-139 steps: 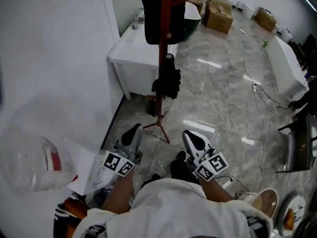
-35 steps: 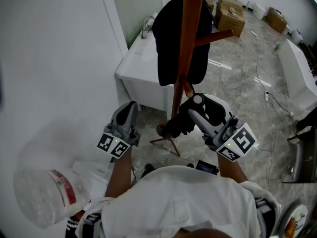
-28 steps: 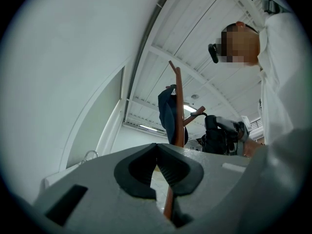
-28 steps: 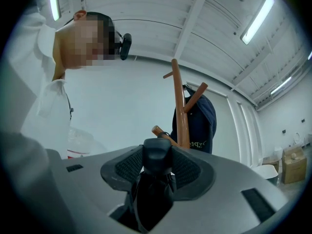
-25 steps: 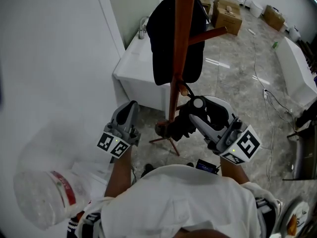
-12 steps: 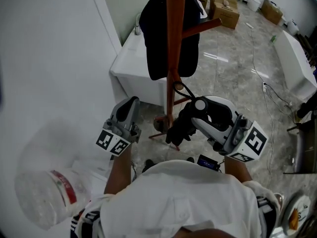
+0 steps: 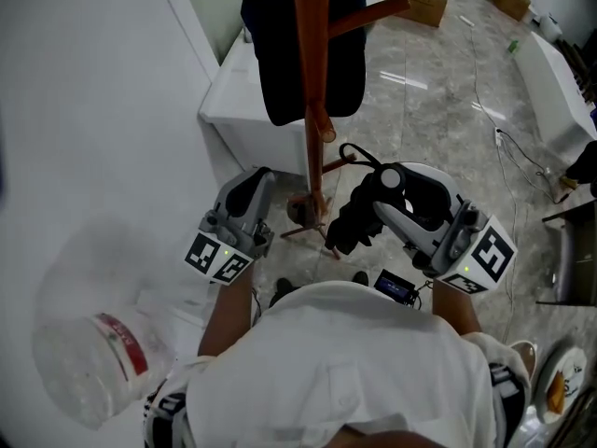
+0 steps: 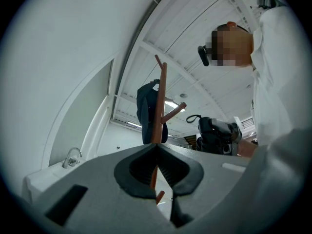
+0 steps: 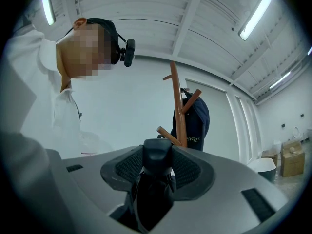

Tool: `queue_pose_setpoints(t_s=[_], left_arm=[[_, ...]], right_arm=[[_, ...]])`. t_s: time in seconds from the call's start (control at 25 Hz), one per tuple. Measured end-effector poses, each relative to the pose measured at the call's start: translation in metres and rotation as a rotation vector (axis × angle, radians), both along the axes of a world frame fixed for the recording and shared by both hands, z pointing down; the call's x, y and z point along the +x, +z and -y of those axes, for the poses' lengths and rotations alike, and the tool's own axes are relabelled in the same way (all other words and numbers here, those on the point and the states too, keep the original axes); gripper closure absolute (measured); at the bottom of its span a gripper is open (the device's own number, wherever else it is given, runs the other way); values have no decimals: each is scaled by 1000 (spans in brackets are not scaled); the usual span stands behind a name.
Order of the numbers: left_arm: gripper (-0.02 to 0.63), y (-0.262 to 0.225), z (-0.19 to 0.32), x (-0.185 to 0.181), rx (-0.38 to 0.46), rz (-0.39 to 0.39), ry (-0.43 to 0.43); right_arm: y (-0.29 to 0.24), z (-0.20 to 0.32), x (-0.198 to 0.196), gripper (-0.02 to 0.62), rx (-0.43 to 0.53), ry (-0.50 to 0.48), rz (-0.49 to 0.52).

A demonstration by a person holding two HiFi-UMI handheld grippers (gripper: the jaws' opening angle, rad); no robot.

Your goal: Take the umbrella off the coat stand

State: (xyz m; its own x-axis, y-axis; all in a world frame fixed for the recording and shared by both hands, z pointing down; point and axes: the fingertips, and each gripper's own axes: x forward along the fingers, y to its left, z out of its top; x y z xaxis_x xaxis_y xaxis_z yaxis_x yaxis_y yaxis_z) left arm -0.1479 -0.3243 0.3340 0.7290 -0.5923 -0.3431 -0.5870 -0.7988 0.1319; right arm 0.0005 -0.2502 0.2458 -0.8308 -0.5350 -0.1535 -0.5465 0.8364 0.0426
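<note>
I held two tongs. My left tongs (image 7: 258,192) were pressed together on nothing. My right tongs (image 7: 382,187) were clenched on the handle of the one umbrella (image 7: 353,224). It was black and folded, its cloth bunched and hanging, with a strap loop at the handle. It hung just beside the pole of the single brown coat stand (image 7: 312,73), where one dark garment (image 7: 278,59) hung.

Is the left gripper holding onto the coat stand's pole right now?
No: in the left gripper view the left gripper has its jaws closed on nothing, and the coat stand rises beyond them, untouched.
</note>
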Motion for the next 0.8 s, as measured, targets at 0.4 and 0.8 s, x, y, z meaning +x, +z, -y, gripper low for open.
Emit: queue_pose_setpoints(t_s=[0.4, 0.8], left_arm=[[591, -2, -37, 52, -7, 50, 59], [591, 14, -44, 95, -37, 60, 150]], right_arm=[[49, -5, 61, 413, -121, 150, 6], [111, 5, 95, 414, -150, 257, -54]])
